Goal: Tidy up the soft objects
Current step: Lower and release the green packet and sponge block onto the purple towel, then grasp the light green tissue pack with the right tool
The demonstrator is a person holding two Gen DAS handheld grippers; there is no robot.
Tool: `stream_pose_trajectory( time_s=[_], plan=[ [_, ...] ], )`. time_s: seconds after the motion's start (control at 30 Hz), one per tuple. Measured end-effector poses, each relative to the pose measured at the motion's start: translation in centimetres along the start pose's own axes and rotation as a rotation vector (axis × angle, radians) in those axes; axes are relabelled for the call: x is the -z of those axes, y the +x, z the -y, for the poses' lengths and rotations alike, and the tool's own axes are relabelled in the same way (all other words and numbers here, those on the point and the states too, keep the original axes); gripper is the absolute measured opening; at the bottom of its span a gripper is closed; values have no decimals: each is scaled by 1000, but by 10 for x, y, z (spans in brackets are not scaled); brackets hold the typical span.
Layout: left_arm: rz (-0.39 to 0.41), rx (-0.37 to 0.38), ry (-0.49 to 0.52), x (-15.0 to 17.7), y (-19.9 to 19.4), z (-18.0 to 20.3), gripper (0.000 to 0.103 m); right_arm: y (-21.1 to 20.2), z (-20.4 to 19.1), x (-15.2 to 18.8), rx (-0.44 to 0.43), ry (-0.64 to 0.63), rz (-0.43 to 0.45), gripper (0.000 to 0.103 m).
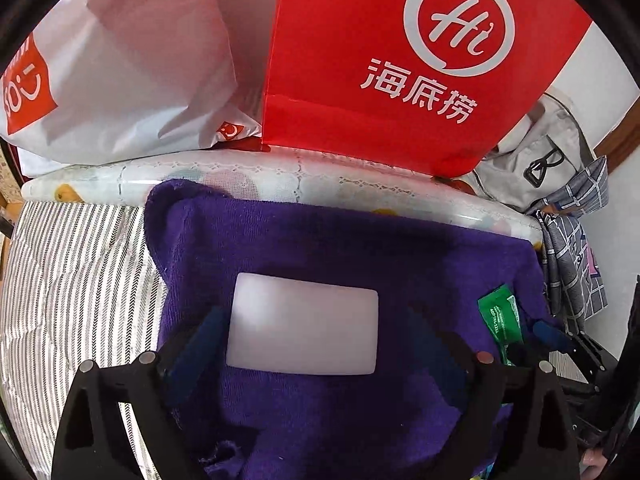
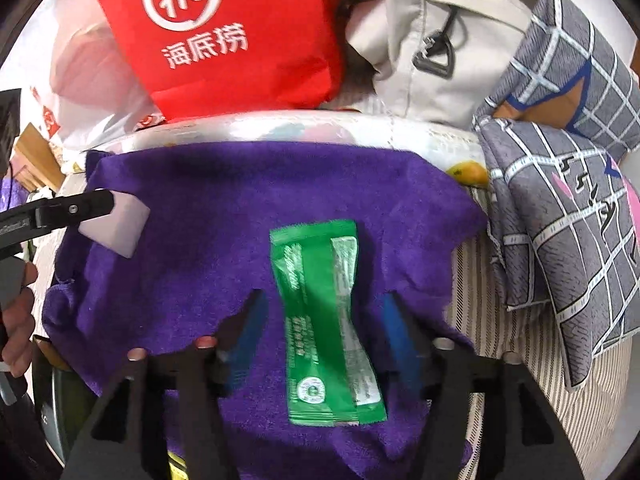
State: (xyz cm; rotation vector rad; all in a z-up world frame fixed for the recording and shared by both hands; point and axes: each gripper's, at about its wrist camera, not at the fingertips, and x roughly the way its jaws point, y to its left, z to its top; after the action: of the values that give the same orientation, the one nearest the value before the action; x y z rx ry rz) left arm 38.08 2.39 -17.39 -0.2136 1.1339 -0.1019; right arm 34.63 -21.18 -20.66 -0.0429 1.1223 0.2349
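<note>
A purple towel [image 1: 320, 240] lies spread on the striped bedding; it also shows in the right wrist view [image 2: 200, 220]. A white soft block [image 1: 303, 325] rests on the towel between the open fingers of my left gripper [image 1: 316, 328], not clamped. The block's corner [image 2: 116, 226] shows in the right wrist view beside the left gripper's finger [image 2: 72, 208]. A green sachet [image 2: 326, 320] lies on the towel between the open fingers of my right gripper [image 2: 324, 320]. The sachet [image 1: 500, 320] also shows at the right of the left wrist view.
A red paper bag [image 1: 400, 60] and a white plastic bag [image 1: 120, 60] stand behind the towel past a clear-wrapped roll [image 1: 280, 188]. A grey garment [image 2: 440, 40] and grey checked cushions [image 2: 560, 200] lie to the right. Striped bedding [image 1: 68, 280] lies to the left.
</note>
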Motion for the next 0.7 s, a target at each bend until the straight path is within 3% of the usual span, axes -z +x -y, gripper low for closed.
stream_pose_trajectory(
  time_s=[0.17, 0.33, 0.53, 0.7],
  plan=[
    [-2, 16, 2, 6, -13, 0, 95, -23, -6, 7, 39, -16, 60, 64],
    [31, 10, 19, 17, -36, -1, 95, -60, -11, 26, 7, 0, 152, 64],
    [75, 8, 46, 40, -71, -6, 94, -92, -29, 61, -34, -22, 148, 64],
    [98, 7, 55, 60, -100, -14, 94, -117, -51, 108, -118, -28, 155, 64]
  ],
)
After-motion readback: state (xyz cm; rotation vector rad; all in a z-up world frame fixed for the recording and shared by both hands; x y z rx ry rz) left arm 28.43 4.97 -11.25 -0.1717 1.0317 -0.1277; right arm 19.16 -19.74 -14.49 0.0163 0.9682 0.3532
